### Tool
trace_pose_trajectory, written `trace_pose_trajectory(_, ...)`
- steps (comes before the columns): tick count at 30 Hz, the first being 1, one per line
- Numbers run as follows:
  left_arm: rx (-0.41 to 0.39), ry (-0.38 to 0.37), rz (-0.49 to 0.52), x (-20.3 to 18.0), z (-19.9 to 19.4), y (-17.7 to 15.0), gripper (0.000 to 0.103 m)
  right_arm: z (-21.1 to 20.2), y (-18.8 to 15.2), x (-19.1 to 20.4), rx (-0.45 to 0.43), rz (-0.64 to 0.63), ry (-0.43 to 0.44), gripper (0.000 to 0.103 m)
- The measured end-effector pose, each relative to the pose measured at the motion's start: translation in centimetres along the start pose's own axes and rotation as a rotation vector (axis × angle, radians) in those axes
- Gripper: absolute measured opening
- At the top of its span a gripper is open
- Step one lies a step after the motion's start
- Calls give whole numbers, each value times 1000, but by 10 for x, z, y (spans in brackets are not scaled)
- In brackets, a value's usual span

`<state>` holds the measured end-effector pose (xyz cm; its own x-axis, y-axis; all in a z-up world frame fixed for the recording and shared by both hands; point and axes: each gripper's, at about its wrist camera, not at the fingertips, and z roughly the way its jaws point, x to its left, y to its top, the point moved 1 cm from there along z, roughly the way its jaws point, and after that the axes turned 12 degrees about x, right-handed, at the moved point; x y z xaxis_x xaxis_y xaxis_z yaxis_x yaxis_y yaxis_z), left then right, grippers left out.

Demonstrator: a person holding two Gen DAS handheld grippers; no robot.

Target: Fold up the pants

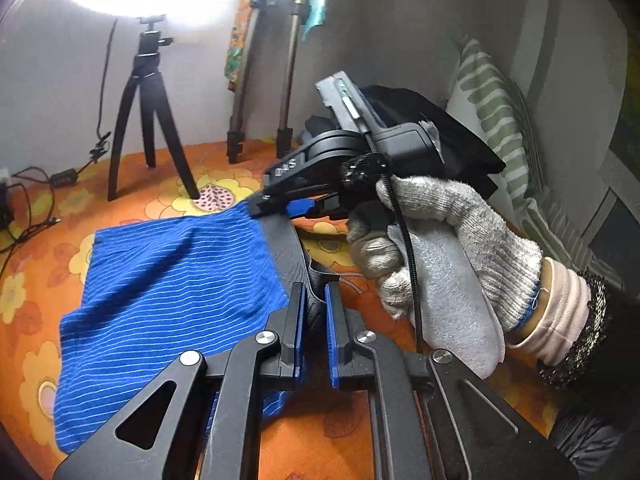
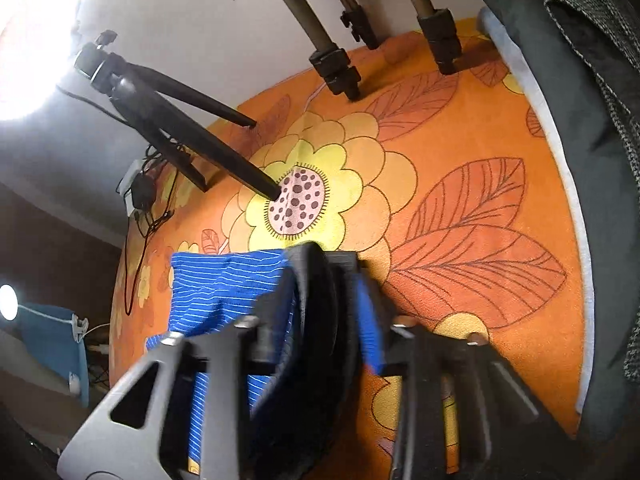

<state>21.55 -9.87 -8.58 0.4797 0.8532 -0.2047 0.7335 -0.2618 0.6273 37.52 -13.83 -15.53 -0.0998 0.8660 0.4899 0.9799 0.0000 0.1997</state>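
Note:
The pants (image 1: 168, 300) are blue with thin white stripes and a dark grey waistband (image 1: 286, 248). They lie on an orange flowered sheet (image 1: 344, 432). My left gripper (image 1: 316, 320) is shut on the near end of the waistband. My right gripper (image 1: 272, 204), held by a gloved hand (image 1: 440, 264), pinches the waistband's far end. In the right wrist view the right gripper (image 2: 328, 320) is shut on the dark waistband (image 2: 316, 340), with the blue cloth (image 2: 224, 292) hanging left of it.
A small black tripod (image 1: 148, 120) stands on the sheet behind the pants, also in the right wrist view (image 2: 168, 116). Larger stand legs (image 1: 260, 80) are by the wall. Cables (image 1: 44, 184) lie far left. A striped pillow (image 1: 496, 120) and dark cushion (image 2: 580, 160) lie to the right.

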Motion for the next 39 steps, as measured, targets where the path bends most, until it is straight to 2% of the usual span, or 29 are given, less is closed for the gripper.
trace_pose_trajectory(3, -3, -13, -36, 8, -3, -2, 7, -3, 1, 0, -2, 27, 22, 10)
trace_pose_trajectory(6, -3, -14, -53, 14, -6, -7, 7, -12, 2, 10, -15, 7, 14, 7)
trace_pose_trajectory(18, -6, -36, -169, 51, -27, -27, 5, -10, 2, 72, -21, -59, -80, 6)
trace_pose_trajectory(26, -11, -40, -271, 89, -44, -48, 5, 15, 6, 134, -5, -144, -140, 6)
trace_pose_trajectory(33, 20, -49, -397, 125, -41, -67, 5, 63, 4, 164, 57, -185, -188, 6)
trace_pose_trajectory(35, 30, -42, -409, 129, -40, -71, 5, 71, 4, 168, 68, -197, -187, 11)
trace_pose_trajectory(37, 37, -36, -412, 131, -40, -73, 5, 74, 5, 171, 77, -206, -143, 16)
trace_pose_trajectory(39, 39, -28, -414, 133, -44, -77, 5, 68, 5, 174, 69, -223, -67, 40)
